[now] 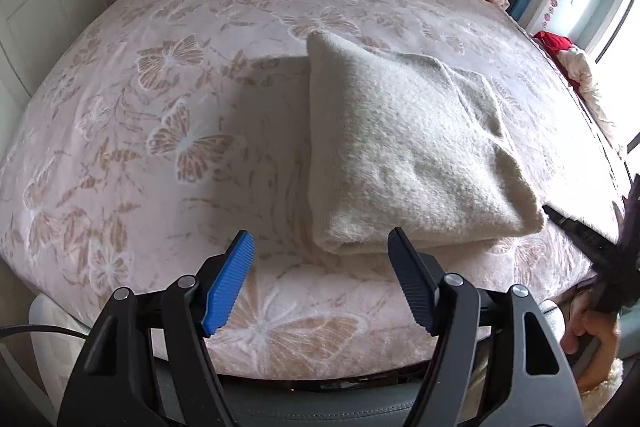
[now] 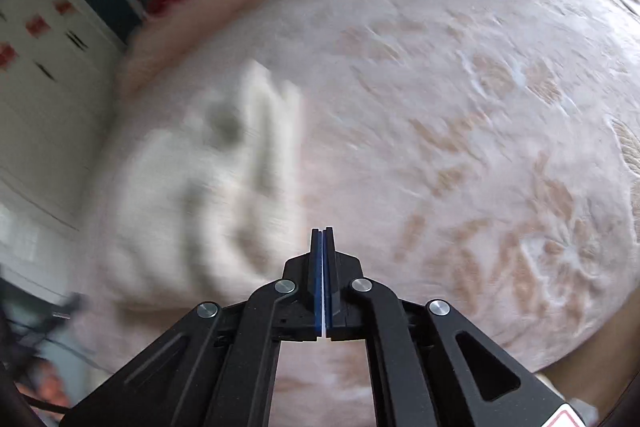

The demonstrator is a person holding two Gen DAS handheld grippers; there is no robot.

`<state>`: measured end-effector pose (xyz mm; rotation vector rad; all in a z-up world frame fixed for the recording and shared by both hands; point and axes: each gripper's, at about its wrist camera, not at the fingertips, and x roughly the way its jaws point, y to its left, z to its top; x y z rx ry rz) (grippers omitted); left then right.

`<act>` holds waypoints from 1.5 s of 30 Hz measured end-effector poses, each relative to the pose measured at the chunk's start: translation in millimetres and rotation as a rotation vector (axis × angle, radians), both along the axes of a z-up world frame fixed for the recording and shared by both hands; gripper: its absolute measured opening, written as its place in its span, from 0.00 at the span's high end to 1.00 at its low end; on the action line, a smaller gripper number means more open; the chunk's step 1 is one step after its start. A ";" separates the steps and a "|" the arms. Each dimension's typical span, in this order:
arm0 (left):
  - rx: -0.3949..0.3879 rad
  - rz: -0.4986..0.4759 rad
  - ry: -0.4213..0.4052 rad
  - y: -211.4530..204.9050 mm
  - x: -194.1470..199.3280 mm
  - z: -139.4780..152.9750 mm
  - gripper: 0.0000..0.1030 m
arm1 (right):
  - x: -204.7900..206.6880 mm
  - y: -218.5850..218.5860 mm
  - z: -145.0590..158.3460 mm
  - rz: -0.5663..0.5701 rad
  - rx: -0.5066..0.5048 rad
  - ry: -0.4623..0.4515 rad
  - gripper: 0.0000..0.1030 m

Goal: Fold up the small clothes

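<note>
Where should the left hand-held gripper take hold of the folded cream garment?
Probably the rolled near edge of the cream garment, approached low from the bed's front. That fold bulges thick just beyond the open left hand-held gripper, while the far corners lie flat.

No legible txt, labels or nos. in either view.

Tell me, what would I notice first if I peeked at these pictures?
First, the fluffy cream folded garment lying in the middle of the pink butterfly bedspread. Next, the left gripper, wide open just before its near edge. The right gripper is shut on nothing, off to the garment's right.
</note>
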<state>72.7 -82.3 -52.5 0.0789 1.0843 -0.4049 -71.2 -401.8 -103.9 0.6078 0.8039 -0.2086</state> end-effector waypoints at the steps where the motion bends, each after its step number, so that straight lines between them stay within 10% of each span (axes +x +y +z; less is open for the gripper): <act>1: 0.007 -0.008 -0.004 -2.5 -1.4 -0.3 0.34 | 1.1 5.3 10.3 0.011 -0.020 -0.024 0.79; 3: 0.013 -0.016 -0.001 -6.3 -2.3 -2.5 0.34 | 15.5 20.9 27.9 0.082 -0.054 -0.049 0.45; 7: 0.001 -0.014 0.006 -10.3 -2.6 0.6 0.34 | 55.5 44.9 15.1 0.179 -0.087 0.010 0.41; 10: 0.007 -0.014 -0.023 -7.2 -2.8 8.1 0.32 | 74.6 46.6 -13.2 0.210 -0.030 0.062 0.85; 15: 0.008 0.030 -0.034 7.9 4.9 13.2 0.32 | 48.2 27.0 18.3 0.141 -0.044 -0.073 0.87; 20: 0.012 0.043 0.002 2.7 9.6 -0.7 0.32 | 57.8 25.3 -33.8 0.165 -0.060 0.065 0.82; 27: 0.012 -0.011 -0.051 -21.4 9.8 4.7 0.32 | 35.3 40.7 41.3 0.125 -0.140 -0.101 0.79; 33: 0.057 -0.040 0.011 -53.8 28.6 -33.1 0.32 | 66.1 44.1 -20.6 0.180 -0.166 0.073 0.85; 36: 0.031 -0.032 0.048 -52.6 28.3 -34.8 0.32 | 53.6 38.1 6.5 0.162 -0.129 0.026 0.62; 38: -0.045 -0.036 0.066 -46.9 26.9 -27.6 0.25 | 42.0 30.5 19.1 0.122 -0.126 -0.011 0.19; 45: -0.186 0.010 0.176 -36.8 53.1 -47.0 0.14 | 40.7 3.2 -42.0 0.090 0.113 0.095 0.18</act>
